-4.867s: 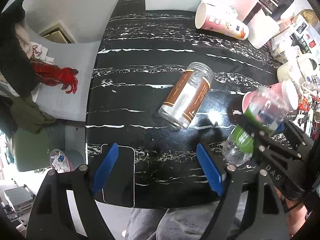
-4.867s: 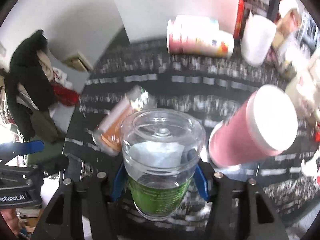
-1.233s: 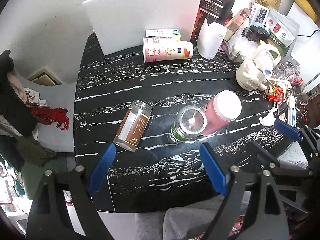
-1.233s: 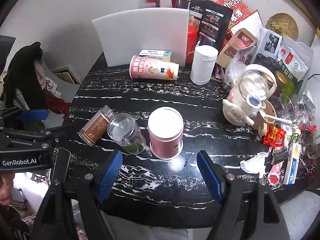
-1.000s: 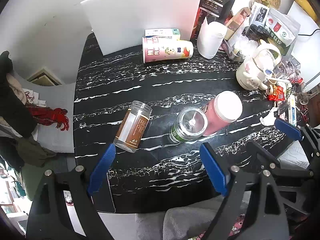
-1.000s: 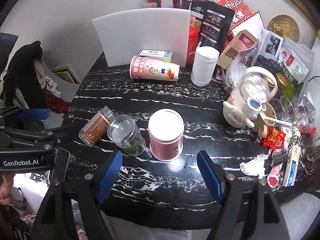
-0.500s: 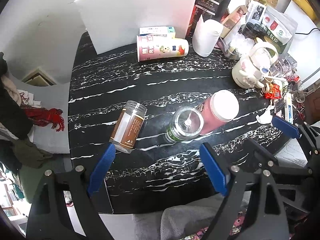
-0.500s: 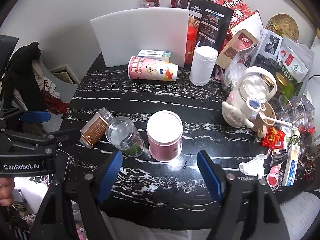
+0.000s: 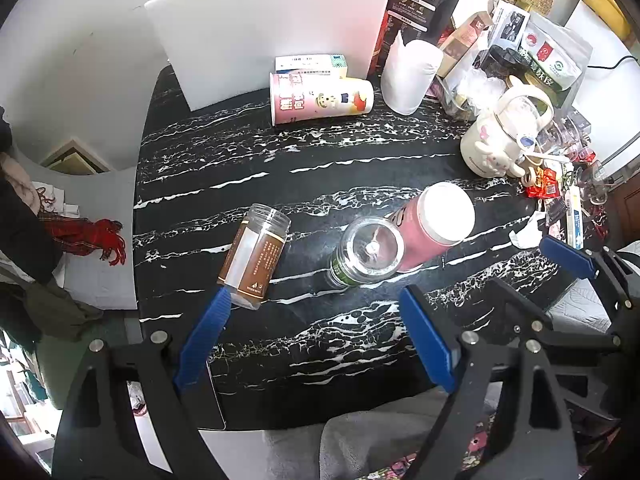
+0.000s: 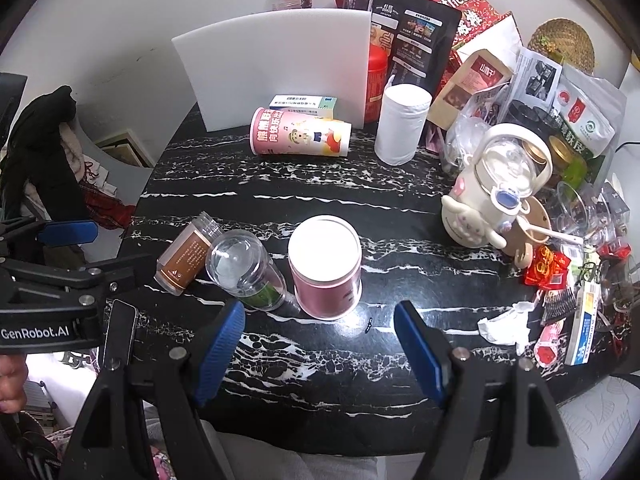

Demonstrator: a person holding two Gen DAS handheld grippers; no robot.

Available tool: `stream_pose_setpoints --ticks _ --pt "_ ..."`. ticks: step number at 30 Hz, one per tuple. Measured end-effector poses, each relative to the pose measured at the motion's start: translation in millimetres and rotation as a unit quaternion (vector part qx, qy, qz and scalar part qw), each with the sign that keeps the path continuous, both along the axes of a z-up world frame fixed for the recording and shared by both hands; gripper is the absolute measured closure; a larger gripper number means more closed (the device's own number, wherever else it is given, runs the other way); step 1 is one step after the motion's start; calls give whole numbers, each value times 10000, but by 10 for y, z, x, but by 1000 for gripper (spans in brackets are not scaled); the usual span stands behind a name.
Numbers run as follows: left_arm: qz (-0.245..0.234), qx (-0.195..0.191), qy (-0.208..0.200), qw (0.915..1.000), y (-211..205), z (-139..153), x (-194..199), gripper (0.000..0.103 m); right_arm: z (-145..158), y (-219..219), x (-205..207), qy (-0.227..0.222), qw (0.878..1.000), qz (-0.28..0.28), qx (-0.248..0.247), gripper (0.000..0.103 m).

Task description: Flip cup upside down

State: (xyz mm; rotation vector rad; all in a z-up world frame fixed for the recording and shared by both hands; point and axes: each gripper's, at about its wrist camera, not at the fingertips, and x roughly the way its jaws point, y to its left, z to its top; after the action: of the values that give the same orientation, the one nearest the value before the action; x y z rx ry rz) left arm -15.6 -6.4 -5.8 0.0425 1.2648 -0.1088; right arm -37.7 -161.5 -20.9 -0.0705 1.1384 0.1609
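A clear cup with a green label [image 10: 244, 270] stands mouth down on the black marble table [image 10: 400, 216], its base facing up. It touches a pink cup [image 10: 326, 268] that also stands upside down. In the left wrist view the clear cup [image 9: 366, 252] and the pink cup [image 9: 434, 228] sit just beyond my fingers. My right gripper [image 10: 319, 314] hangs open above the table's near edge, short of both cups. The left gripper [image 9: 314, 308] is open too and holds nothing.
A brown-label jar [image 10: 186, 254] lies on its side left of the clear cup. At the back lie a printed pink cup [image 10: 300, 138] and an inverted white cup [image 10: 402, 124]. A kettle [image 10: 492, 188] and clutter crowd the right; a phone [image 10: 120, 336] sits front left.
About five seconds ago my right gripper held the clear cup in the air; it now stands base up beside the pink cup, released. Both grippers have drawn back and barely shifted since.
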Motion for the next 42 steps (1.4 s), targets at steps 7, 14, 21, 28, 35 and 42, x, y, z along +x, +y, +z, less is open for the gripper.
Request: stream_pose_setpoints --ticks 7,14,21,28,35,42 --pt "-21 -16 -2 10000 -6 3 -5 18 -6 1 -2 10 10000 -11 4 26" --pt "-35 0 -16 10000 -25 9 -9 18 -17 -24 -10 12 10000 -33 15 26" --pt "-66 31 -39 10000 -47 23 -15 18 -16 -35 -14 16 10000 -45 17 26" --pt "-75 73 -64 9999 -44 49 -3 18 -18 -39 -10 21 10000 -44 18 26" --pt "-48 92 -74 9999 -13 43 3 18 -29 -37 -20 46 10000 -47 19 26" --pt "-82 109 -79 9999 -18 39 -4 18 -44 -25 -20 75 10000 -54 19 26"
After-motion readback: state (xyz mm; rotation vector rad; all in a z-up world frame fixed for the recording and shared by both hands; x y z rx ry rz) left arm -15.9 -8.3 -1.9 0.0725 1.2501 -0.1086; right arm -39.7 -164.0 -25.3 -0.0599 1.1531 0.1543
